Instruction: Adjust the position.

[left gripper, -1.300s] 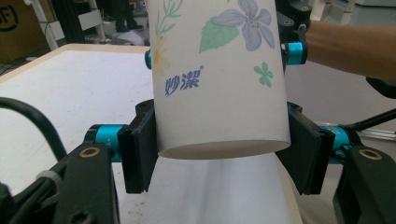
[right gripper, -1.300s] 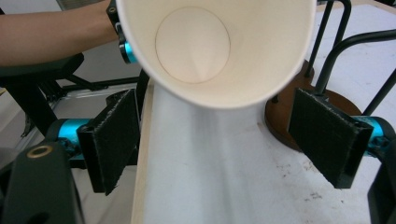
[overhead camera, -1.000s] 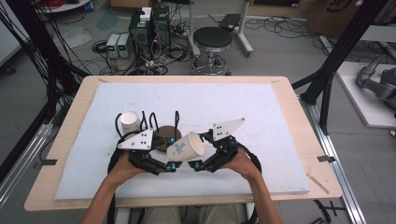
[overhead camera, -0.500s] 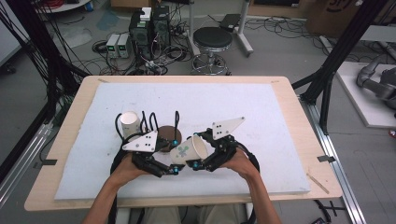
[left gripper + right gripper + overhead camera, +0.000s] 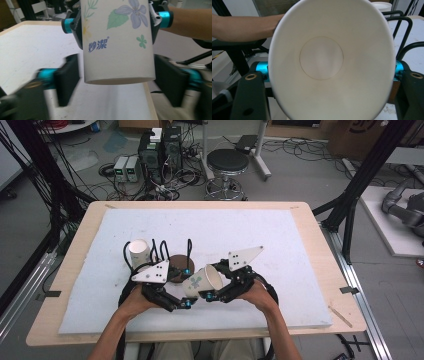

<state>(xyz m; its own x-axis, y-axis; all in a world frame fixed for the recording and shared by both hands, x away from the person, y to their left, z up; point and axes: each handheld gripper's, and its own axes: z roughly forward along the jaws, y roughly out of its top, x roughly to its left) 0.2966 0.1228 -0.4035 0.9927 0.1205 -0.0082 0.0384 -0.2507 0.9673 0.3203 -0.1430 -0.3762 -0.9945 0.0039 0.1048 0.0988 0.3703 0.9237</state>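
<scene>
High view: lower centre of the frame, the white paper cup with floral print [image 5: 202, 281] lies tilted above the white-covered desk [image 5: 280, 245], between the left gripper [image 5: 186, 303] and right gripper [image 5: 206, 294].

Left gripper view: its fingers have just been opening and stand apart either side of the cup's base.

Right gripper view: its fingers, just closing, clamp the cup near its rim.

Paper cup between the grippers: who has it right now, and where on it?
The right gripper grips the flowered paper cup across its sides near the rim; the left gripper's jaws have just been opening and flank its base.
</scene>
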